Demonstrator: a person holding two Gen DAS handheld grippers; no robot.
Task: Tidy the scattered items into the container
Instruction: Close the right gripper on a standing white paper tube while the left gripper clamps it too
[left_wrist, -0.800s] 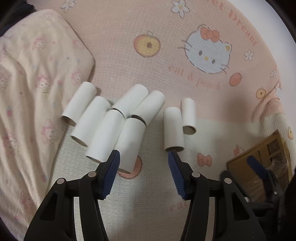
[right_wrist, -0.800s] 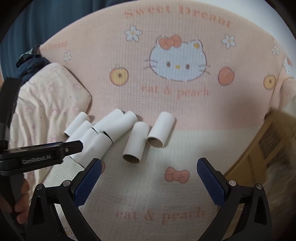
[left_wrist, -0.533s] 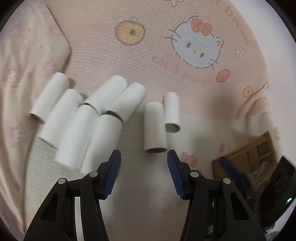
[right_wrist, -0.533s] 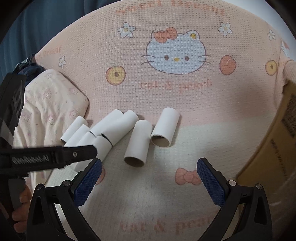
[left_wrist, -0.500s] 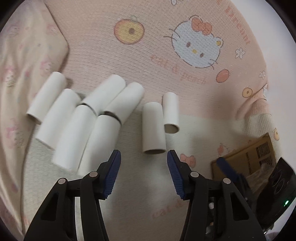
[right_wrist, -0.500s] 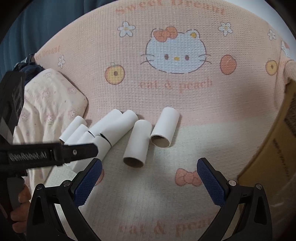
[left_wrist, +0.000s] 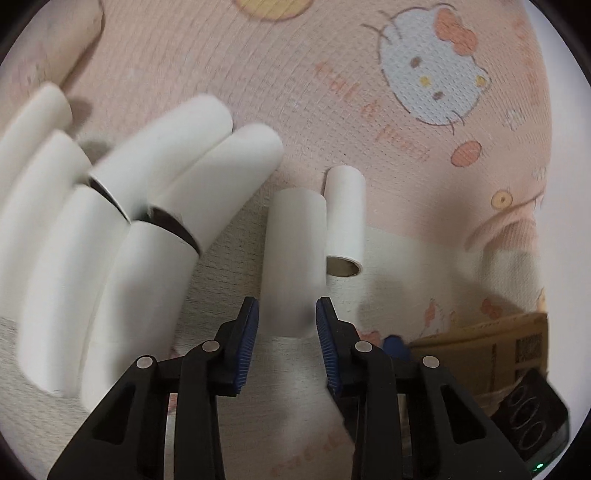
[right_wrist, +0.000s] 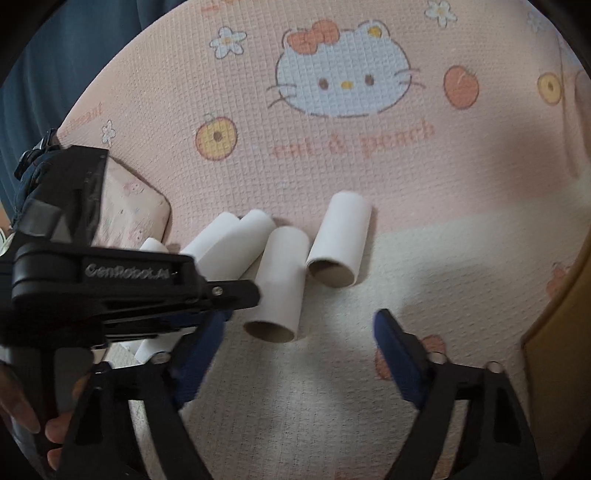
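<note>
- Cardboard tube (left_wrist: 293, 254) lies on the blanket (left_wrist: 332, 110), its near end between the left gripper (left_wrist: 287, 325) pads, apparently not yet pinched.
- Neighbour tube (left_wrist: 344, 218) at its 1 o'clock, touching.
- Right gripper (right_wrist: 295, 354) spread wide, empty, waiting.
- Cardboard box (left_wrist: 491, 343) sits at 4 o'clock, likely the container.

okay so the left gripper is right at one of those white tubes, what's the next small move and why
Probably close the left gripper on the tube: its near end sits between the open jaws, with small gaps on both sides. The right gripper hangs open and empty.
</note>
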